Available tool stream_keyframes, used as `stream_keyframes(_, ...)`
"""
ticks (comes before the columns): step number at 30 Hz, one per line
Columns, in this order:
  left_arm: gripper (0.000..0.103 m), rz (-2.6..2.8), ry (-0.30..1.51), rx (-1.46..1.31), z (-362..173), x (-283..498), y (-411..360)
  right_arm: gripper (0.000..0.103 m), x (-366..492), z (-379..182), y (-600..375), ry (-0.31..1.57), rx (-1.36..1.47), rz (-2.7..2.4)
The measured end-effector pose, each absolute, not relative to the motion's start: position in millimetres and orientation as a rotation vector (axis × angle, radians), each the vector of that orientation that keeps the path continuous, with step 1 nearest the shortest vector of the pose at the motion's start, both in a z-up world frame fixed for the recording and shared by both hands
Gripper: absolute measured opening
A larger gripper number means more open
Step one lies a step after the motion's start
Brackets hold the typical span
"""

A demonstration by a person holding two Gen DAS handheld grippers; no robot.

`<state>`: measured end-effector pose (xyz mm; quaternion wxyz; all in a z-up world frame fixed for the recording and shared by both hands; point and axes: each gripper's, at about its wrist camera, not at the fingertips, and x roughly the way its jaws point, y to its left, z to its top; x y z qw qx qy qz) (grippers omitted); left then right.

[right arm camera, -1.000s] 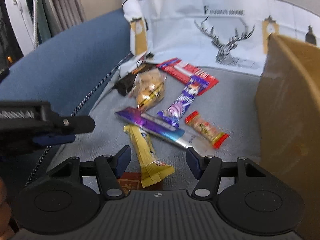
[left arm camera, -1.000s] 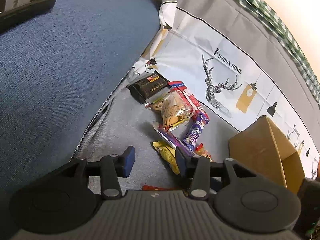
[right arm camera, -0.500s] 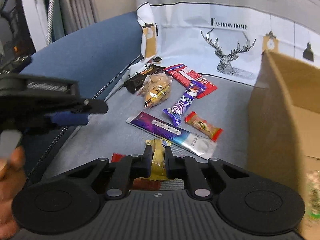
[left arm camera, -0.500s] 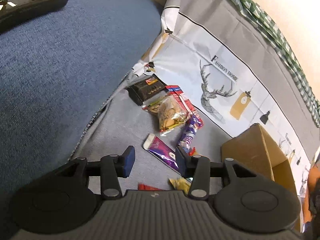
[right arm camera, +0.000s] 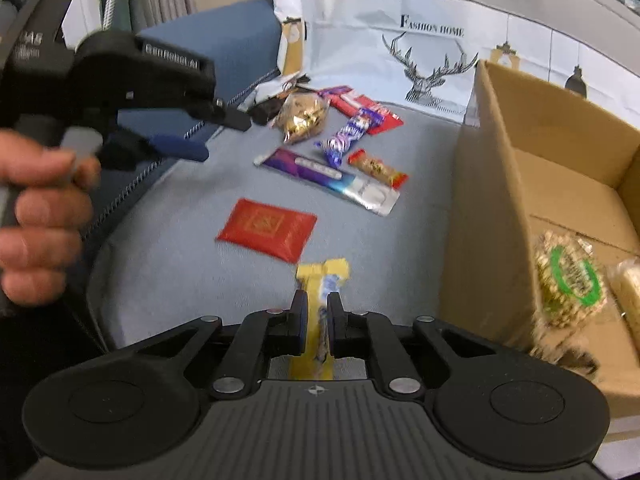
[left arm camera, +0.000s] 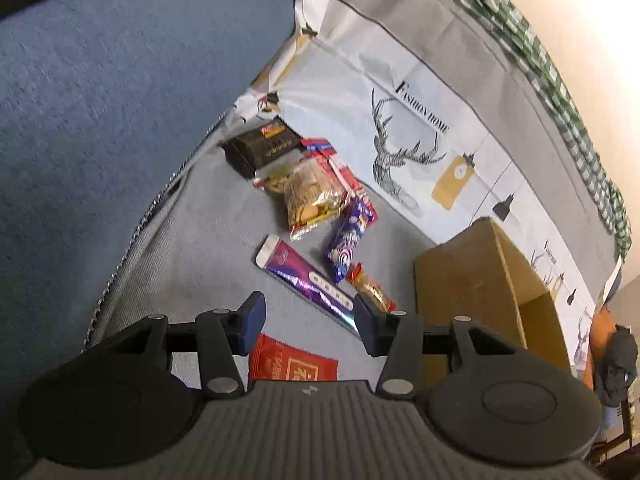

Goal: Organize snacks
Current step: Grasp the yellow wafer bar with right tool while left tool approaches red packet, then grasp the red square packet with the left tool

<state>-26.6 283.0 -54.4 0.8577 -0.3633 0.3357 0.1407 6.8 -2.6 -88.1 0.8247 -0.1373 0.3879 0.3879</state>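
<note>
Left wrist view: the left gripper (left arm camera: pixel 308 316) hangs above the grey seat cushion (left arm camera: pixel 192 248), jaws released and just widened, nothing between them; a flat red foil packet (left arm camera: pixel 292 362) lies below.

Right wrist view: the right gripper (right arm camera: pixel 318 320) is clenched on a long yellow snack wrapper (right arm camera: pixel 322 280), raised beside the open brown cardboard box (right arm camera: pixel 492 184).

Blue sofa (left arm camera: pixel 100 100) with deer-print cover (left arm camera: pixel 400 128)

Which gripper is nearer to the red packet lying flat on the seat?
Left. The left gripper hangs open almost directly over the red packet, not touching it. The right gripper, shut on the yellow bar, sits further back, toward the cardboard box.
</note>
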Motion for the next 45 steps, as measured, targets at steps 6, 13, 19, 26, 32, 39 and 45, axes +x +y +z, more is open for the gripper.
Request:
stream_keyframes(6, 0.075, 0.268, 0.824, -0.691, -64, -10, 269, 0.044, 6, -107, 3, 0.833, -0.345, 0.835)
stream_keyframes(13, 0.084, 0.290, 0.934, -0.547, -77, 10, 246, 0.047, 9, -118, 6, 0.845, -0.379, 0.840)
stream_keyframes(19, 0.091, 0.298, 1.006, -0.464, -93, 23, 228, 0.016, 15, -123, 6, 0.874, -0.346, 0.865)
stream_keyframes(26, 0.098, 0.332, 1.010, -0.302, -98, 32, 201, 0.015, 13, -121, 7, 0.868, -0.350, 0.848)
stream_keyframes(32, 0.086, 0.355, 1.025, -0.144, -103, 36, 183, 0.016, 12, -120, 10, 0.862, -0.365, 0.847)
stream_keyframes(39, 0.062, 0.380, 0.978, -0.144, -97, 33, 185, 0.016, 12, -119, 9, 0.857, -0.363, 0.851)
stream_keyframes(45, 0.062, 0.408, 0.923, -0.352, -86, 23, 216, 0.016, 9, -115, 5, 0.837, -0.336, 0.860)
